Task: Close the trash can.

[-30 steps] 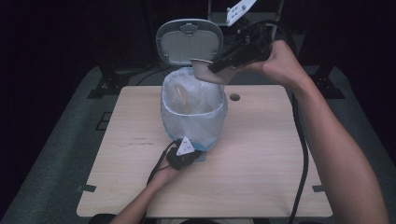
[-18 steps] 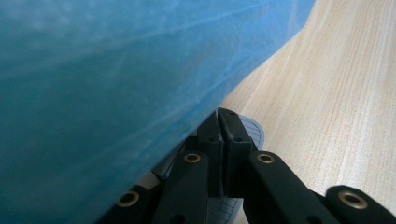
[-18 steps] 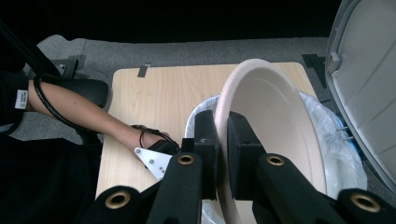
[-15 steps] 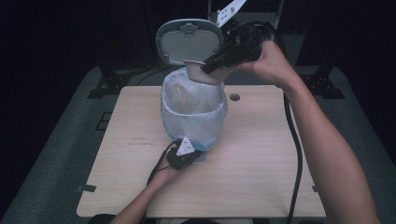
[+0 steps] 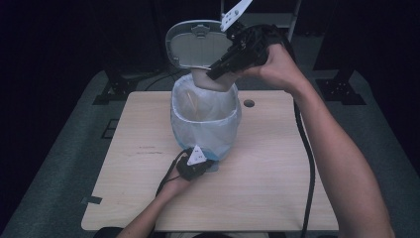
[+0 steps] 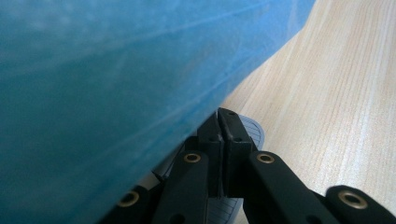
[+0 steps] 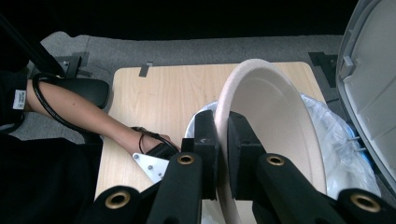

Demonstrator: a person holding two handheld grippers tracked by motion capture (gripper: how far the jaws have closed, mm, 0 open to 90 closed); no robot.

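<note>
1. A small bin (image 5: pixel 205 124) stands upright at the table's middle, toward 12 o'clock. It is lined with a clear plastic bag (image 5: pixel 222 130) folded over the rim, bluish low down.
2. Its grey lid (image 5: pixel 195 44) stands open, tipped back at the bin's 12 o'clock.
3. A beige paper plate (image 7: pixel 275 135), tilted on edge, hangs over the bin's mouth at its 1 o'clock side.

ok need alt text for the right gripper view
The right gripper grips the rim of a tilted beige bowl over a bag-lined bin, whose grey lid stands open. Beyond, a forearm reaches across the wooden table.
</note>
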